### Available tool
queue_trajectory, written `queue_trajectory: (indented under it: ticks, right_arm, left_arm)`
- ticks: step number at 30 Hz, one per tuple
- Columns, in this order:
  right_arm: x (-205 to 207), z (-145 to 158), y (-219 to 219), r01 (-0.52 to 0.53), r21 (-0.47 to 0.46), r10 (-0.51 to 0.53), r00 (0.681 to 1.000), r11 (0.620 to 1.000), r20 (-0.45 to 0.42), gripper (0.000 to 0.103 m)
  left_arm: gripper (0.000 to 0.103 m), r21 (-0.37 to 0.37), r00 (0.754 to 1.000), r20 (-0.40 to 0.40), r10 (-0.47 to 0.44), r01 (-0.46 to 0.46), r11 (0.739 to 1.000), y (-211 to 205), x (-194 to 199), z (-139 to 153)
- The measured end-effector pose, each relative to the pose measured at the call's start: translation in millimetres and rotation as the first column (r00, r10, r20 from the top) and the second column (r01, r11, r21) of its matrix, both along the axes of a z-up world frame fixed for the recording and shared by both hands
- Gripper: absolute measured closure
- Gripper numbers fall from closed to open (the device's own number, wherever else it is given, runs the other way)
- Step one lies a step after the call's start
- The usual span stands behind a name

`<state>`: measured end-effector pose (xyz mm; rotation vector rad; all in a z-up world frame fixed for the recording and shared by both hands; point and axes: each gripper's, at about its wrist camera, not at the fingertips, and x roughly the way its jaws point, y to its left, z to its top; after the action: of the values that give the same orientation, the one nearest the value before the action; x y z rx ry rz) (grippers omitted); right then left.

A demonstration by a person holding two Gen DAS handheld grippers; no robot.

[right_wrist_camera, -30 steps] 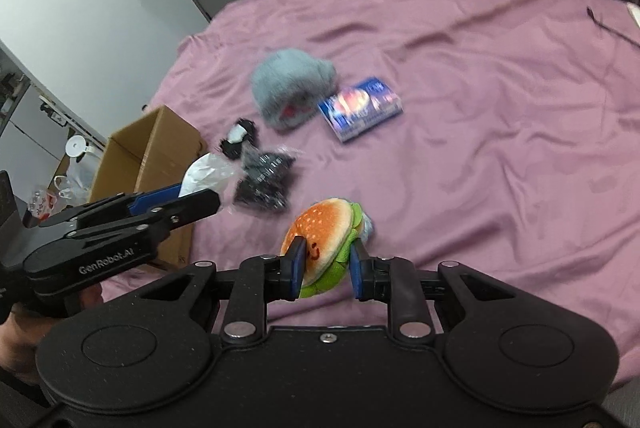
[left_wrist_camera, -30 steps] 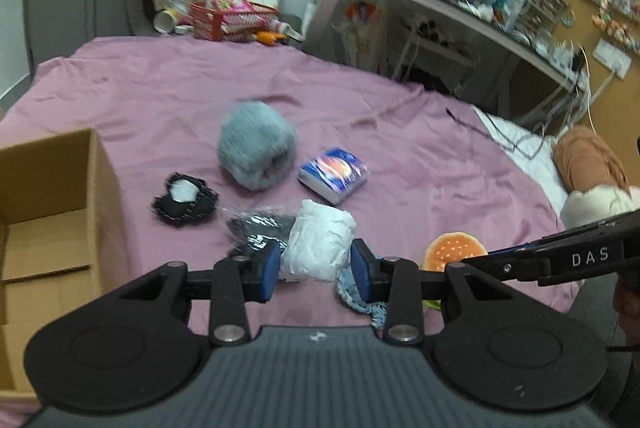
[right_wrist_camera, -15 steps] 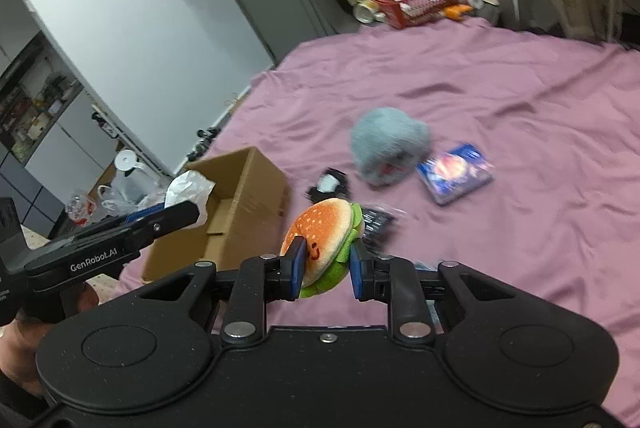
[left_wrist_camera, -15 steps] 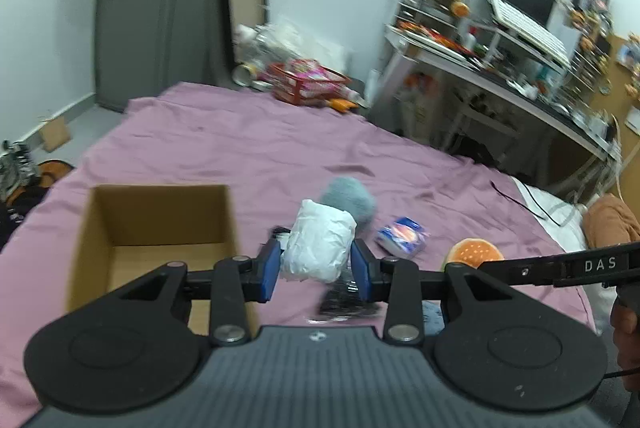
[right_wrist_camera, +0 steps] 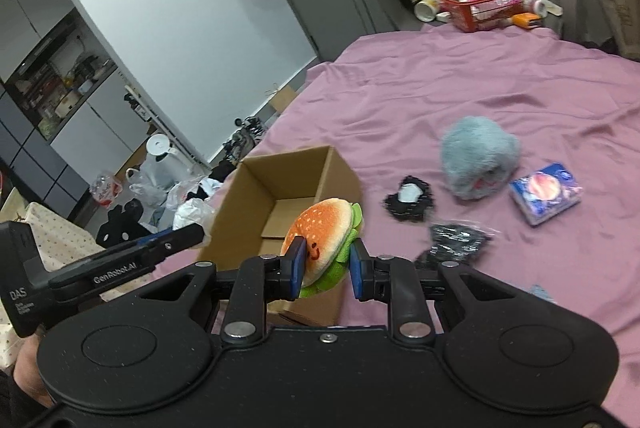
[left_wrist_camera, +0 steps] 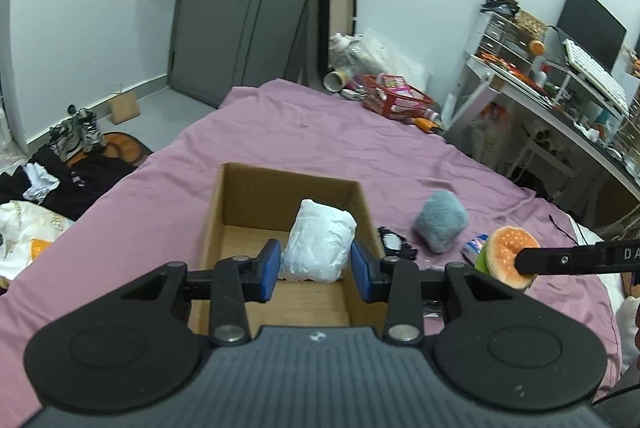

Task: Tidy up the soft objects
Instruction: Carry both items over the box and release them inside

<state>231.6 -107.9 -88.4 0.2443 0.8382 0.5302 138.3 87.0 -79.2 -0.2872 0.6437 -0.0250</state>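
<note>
White bundle (left_wrist_camera: 318, 247) now held over cardboard box (left_wrist_camera: 256, 189).

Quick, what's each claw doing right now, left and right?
Left claw: closed on the white bundle, above the cardboard box.
Right claw: closed on the burger plush.

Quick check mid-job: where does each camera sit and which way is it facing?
Left wrist: on the left claw, looking along its fingers into the open brown cardboard box; holds a white crumpled bundle.
Right wrist: on the right claw, facing the purple bedsheet; holds an orange plush burger.
Both show the box, the burger and a grey fluffy plush.
</note>
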Motion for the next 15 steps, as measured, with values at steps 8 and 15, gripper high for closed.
queue_trajectory:
  ticks: [8, 15]
  right_arm:
    - [15.0, -2.8, 39.5, -0.068, 0.005, 0.068, 0.997, 0.998, -0.028, 0.08]
    - [26.4, -14.2, 68.3, -0.107, -0.003, 0.107, 0.993, 0.994, -0.055, 0.08]
  left_arm:
    - [0.065, -0.023, 0.999, -0.039, 0.009, -0.01, 1.0, 21.3, 2.8, -19.3]
    - [0.065, -0.025, 0.999, -0.053, -0.002, 0.001, 1.0, 28.1, 5.8, -35.3]
